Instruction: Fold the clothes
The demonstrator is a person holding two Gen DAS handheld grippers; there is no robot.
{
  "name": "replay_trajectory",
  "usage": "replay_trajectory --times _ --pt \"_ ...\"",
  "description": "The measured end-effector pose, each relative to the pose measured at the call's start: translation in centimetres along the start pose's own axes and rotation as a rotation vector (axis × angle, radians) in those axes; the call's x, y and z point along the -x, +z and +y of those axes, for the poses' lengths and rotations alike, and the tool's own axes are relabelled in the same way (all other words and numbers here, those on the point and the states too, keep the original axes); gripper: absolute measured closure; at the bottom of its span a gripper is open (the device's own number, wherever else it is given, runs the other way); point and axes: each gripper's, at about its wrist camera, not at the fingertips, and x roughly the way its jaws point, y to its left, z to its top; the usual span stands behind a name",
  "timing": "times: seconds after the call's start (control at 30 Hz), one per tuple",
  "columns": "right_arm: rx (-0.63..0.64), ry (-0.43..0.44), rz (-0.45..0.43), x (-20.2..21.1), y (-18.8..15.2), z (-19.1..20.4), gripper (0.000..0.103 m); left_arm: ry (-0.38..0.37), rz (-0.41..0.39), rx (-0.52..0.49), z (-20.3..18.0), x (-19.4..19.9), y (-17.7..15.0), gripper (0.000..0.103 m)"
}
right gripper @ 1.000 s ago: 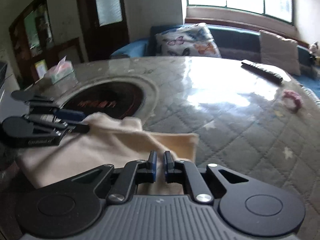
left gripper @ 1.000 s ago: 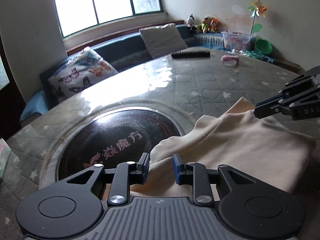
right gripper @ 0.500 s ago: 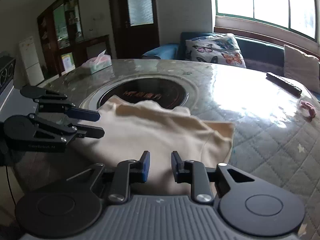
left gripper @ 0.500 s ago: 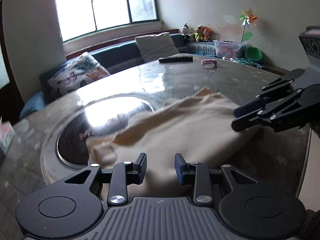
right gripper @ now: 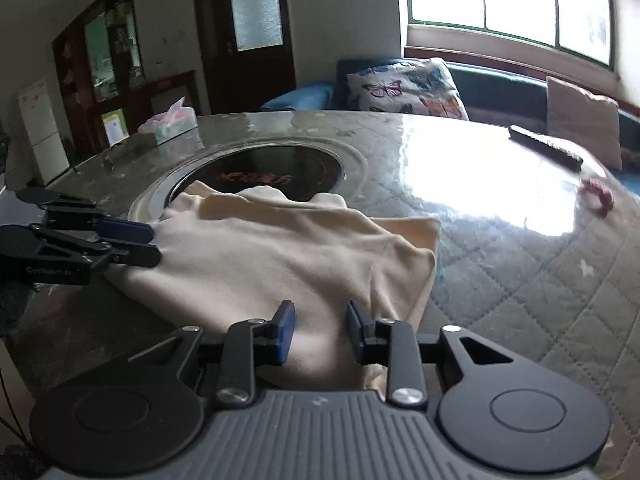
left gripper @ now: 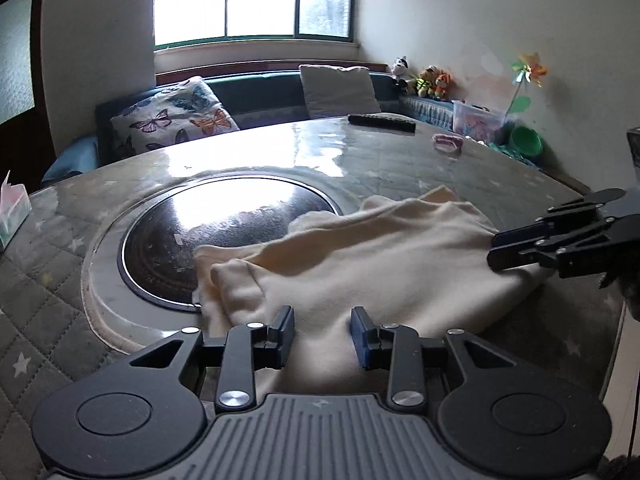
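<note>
A cream garment [left gripper: 360, 264] lies folded in a thick bundle on the round table, partly over the dark glass disc [left gripper: 208, 240]. It also shows in the right wrist view [right gripper: 280, 264]. My left gripper [left gripper: 322, 332] is open and empty at the near edge of the bundle; it shows in the right wrist view [right gripper: 152, 244] at the garment's left edge. My right gripper [right gripper: 320, 330] is open and empty at the near edge of the cloth; it shows in the left wrist view [left gripper: 494, 248] at the right end of the bundle.
A black remote [left gripper: 382, 122] and a pink item [left gripper: 448, 142] lie at the far side of the quilted table cover [right gripper: 540, 280]. A tissue box [right gripper: 170, 126] stands at the table's edge. A bench with cushions [left gripper: 176, 118] runs behind the table.
Both grippers have opened and let the cream garment go. They have drawn back from it and risen. The garment now lies still in a bundle.
</note>
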Motion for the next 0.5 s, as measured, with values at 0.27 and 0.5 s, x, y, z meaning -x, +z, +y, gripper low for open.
replay_trajectory --times 0.27,0.5 --pt "-0.002 -0.008 -0.004 -1.6 2.0 -0.4 0.074 0.014 0.036 0.094 3.1 -2.2 1.5 0.071" --pt "-0.034 -0.033 0.005 -3.3 3.2 -1.1 0.075 0.043 0.051 0.05 3.4 -3.9 2.9 0.073"
